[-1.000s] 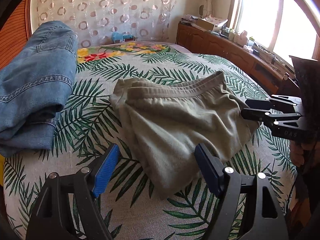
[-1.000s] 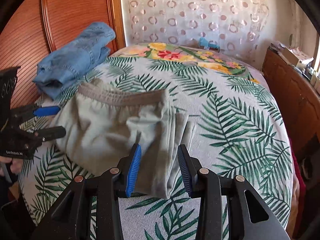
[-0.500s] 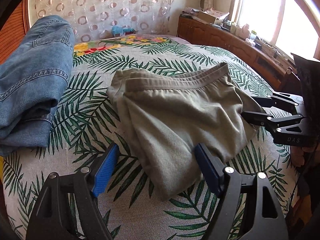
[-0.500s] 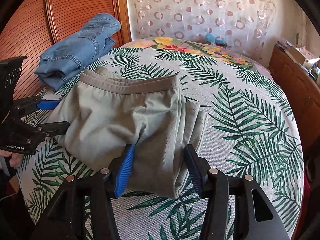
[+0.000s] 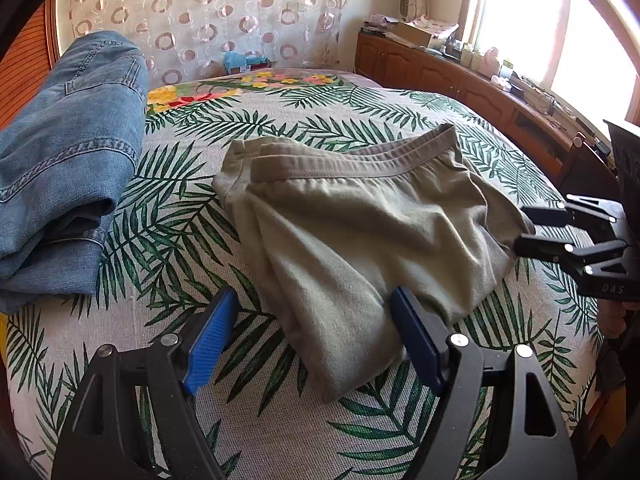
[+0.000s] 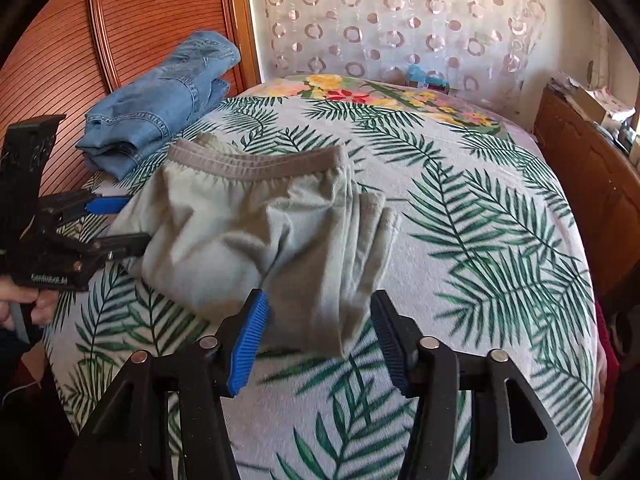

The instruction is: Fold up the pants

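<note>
Folded olive-green cotton pants (image 5: 360,240) fill your frame's centre on the palm-leaf bedspread (image 5: 180,208), both your left gripper (image 5: 312,340) and right gripper (image 6: 316,336) spread open, gripping nothing.

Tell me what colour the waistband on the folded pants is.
The waistband is grey-brown, darker than the sage-green pants; right wrist view shows it best.

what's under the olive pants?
Only the palm-leaf bedspread shows around the folded olive pants. Extra fabric layers peek out along one edge. Anything beneath the stack is covered.
</note>
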The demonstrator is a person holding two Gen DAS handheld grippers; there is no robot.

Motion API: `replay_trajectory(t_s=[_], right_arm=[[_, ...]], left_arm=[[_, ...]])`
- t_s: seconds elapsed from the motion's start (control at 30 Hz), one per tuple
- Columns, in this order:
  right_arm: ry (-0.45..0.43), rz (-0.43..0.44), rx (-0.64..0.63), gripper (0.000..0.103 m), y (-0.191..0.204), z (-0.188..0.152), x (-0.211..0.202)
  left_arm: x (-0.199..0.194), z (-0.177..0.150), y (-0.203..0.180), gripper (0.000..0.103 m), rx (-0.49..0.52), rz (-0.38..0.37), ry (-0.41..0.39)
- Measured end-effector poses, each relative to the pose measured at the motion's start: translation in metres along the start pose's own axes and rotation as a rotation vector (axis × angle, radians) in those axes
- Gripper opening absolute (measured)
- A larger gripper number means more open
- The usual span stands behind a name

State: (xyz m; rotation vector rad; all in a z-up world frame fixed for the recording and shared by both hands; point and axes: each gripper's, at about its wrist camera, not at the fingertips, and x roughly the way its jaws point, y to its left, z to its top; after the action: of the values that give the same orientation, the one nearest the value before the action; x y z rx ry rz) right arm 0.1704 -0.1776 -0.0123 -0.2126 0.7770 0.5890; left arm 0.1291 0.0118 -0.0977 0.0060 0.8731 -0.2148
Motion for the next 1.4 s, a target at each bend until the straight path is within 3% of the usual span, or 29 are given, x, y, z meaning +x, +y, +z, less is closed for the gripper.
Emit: replay_trajectory(t_s=[0.17,0.23,0.4,0.47,0.57,0.73,0.97,1.13,1.4], right_arm=[[0.012,0.019,-0.002,0.041,-0.004,-0.014,-0.004],[0.008,0.033,0.012,0.03,-0.007,-0.014,-0.005],[-0.02,0.025,0.005,0.027,-0.006,-0.019,-0.007],[-0.022,0.028,0.011,0.027,-0.007,-0.02,-0.007],[-0.025,0.024,0.009,0.027,-0.005,-0.021,-0.007],[-0.032,0.021,0.02,0.025,-0.004,-0.022,-0.008],[-0.025,0.049,0.028,0.012,-0.009,-0.019,-0.008],[-0.063,0.027,0.041,0.009,-0.012,-0.02,-0.02],[-0.084,0.043,0.028,0.009,-0.004,-0.036,-0.051]], left_arm=[[0.0,0.0,0.0,0.079,0.0,0.001,0.0],[0.0,0.0,0.001,0.079,-0.003,-0.001,-0.002],[-0.02,-0.008,0.001,0.079,-0.005,-0.015,-0.037],[-0.03,-0.014,0.001,0.062,-0.006,-0.057,-0.054],[-0.035,-0.022,-0.002,0.046,-0.005,-0.109,-0.042],[-0.023,-0.029,-0.008,0.04,0.011,-0.089,-0.011],[-0.027,-0.026,-0.005,0.014,0.045,-0.063,-0.045],[-0.045,-0.029,0.002,0.013,0.027,-0.069,-0.092],[-0.062,-0.044,-0.009,0.013,0.033,-0.106,-0.084]])
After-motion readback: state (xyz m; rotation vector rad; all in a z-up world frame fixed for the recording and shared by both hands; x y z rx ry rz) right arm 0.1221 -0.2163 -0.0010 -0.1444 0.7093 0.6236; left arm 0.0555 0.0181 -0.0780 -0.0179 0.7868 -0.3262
